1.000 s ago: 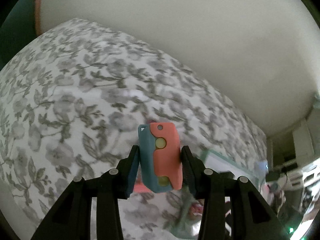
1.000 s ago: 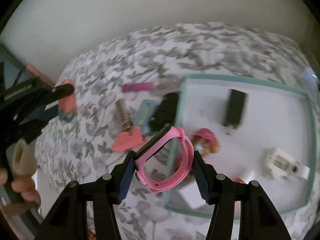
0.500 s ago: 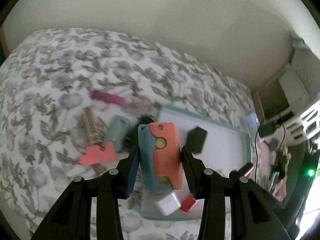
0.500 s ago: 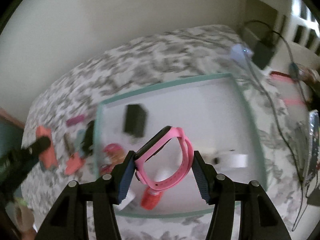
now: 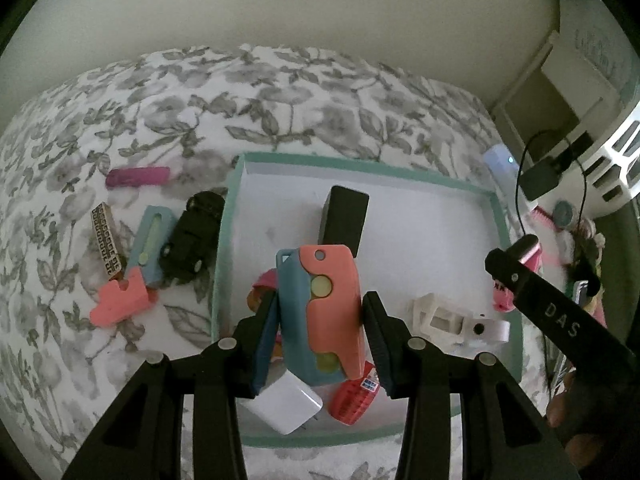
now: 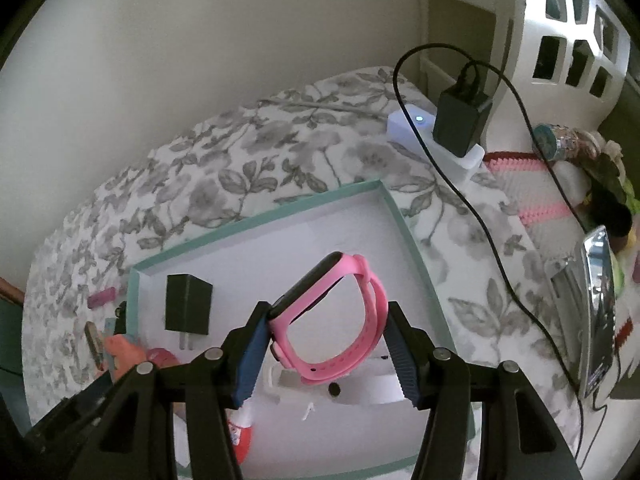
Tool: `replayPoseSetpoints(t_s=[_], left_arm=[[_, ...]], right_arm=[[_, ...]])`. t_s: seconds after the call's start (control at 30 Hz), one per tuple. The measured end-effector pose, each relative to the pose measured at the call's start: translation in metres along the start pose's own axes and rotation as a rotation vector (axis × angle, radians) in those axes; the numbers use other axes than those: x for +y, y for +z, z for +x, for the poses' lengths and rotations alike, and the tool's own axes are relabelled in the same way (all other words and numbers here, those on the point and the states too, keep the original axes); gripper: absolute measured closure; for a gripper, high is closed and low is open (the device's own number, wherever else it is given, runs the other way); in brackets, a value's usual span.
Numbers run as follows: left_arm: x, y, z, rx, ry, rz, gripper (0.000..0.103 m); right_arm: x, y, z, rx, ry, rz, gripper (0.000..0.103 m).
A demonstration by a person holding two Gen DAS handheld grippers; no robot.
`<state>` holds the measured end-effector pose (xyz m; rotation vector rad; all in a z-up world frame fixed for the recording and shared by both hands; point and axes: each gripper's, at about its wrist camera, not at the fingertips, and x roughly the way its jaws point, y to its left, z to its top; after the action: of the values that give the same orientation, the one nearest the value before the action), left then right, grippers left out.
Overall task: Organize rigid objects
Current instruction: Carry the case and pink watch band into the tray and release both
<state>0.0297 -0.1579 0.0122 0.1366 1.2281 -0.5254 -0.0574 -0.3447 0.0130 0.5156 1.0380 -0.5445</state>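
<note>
Pinching a coral and teal plastic block (image 5: 320, 316) by its long sides, the left gripper (image 5: 320, 340) holds it upright above the near half of a shallow teal-rimmed tray (image 5: 360, 160), both pads flat against the block. Under it on the tray's white floor lie a white charger cube (image 5: 286, 404) and a red ribbed piece (image 5: 354, 402), touching each other at the near rim, with a white open-framed part (image 5: 444, 316) off to the right and a black plug adapter (image 5: 344, 220) standing farther back near the middle. In the right wrist view, the right gripper (image 6: 326, 344) grips a pink watch (image 6: 332, 316) across its closed strap loop, the dark face tilted up to the left, also over the tray and nearer its right wall. Left of the tray on the grey floral bedspread (image 5: 300, 100) rests a cluster: a coral block (image 5: 120, 300) nearest, a pale blue case (image 5: 152, 240) and a black toy car (image 5: 192, 236) just beyond it, the car against the tray's left wall, a patterned strip (image 5: 106, 240) beside them, and a magenta stick (image 5: 138, 176) farthest out. Past the tray's far right corner a white power strip (image 6: 424, 136) carries a black charger (image 6: 458, 120) with its cable (image 6: 480, 208) looping across the bedspread; a white lattice basket (image 6: 568, 40) stands behind it against the wall.
</note>
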Motion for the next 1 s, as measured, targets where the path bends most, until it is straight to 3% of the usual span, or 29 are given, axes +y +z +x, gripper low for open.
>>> replayPoseSetpoints(t_s=[0.57, 1.0], left_arm=[[-0.001, -0.002, 0.018, 0.055, 0.010, 0.007, 0.059], [0.001, 0.006, -0.007, 0.012, 0.000, 0.006, 0.051]], right_arm=[[-0.001, -0.008, 0.030, 0.069, -0.019, -0.026, 0.043], [0.009, -0.004, 0.008, 0.045, -0.065, -0.081, 0.029]])
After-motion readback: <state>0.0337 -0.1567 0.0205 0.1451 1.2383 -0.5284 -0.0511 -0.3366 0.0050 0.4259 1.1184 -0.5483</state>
